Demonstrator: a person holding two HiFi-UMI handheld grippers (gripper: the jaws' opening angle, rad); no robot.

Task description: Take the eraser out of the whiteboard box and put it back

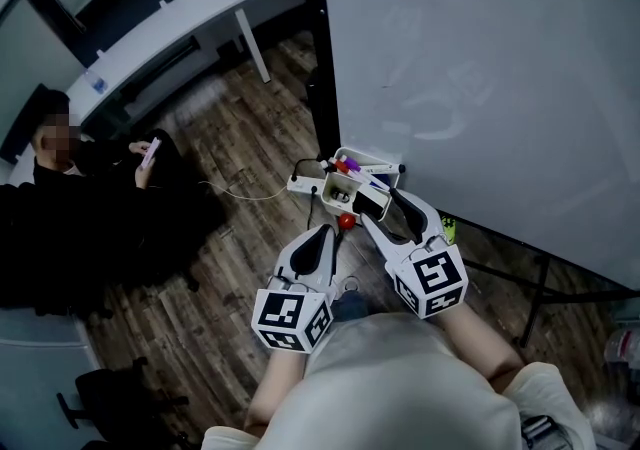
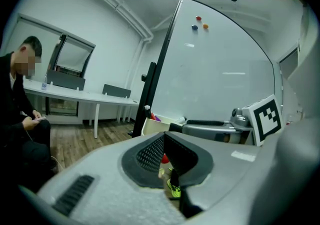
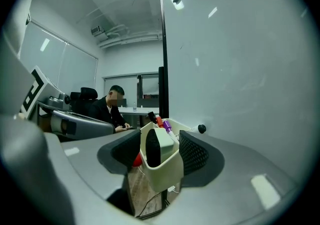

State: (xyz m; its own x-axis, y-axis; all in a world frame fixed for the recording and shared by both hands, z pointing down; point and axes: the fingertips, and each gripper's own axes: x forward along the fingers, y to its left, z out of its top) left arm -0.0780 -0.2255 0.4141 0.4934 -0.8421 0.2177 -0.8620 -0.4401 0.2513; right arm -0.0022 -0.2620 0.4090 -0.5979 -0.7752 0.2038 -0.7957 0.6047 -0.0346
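My right claw (image 3: 160, 140) stands wide open, with its pads either side of the near end of the whiteboard box (image 3: 167, 176) and not clamped on it. The eraser (image 3: 153, 150) stands on edge inside that box, between the pads. My left claw (image 2: 163, 140) is closed on nothing. In the head view it sits at 7 o'clock from the box.

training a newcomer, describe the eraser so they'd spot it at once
Start at the big whiteboard and go to the cream box at its lower left edge. The eraser stands in the near end: a white block with a dark face, unlike the thin capped markers behind it.
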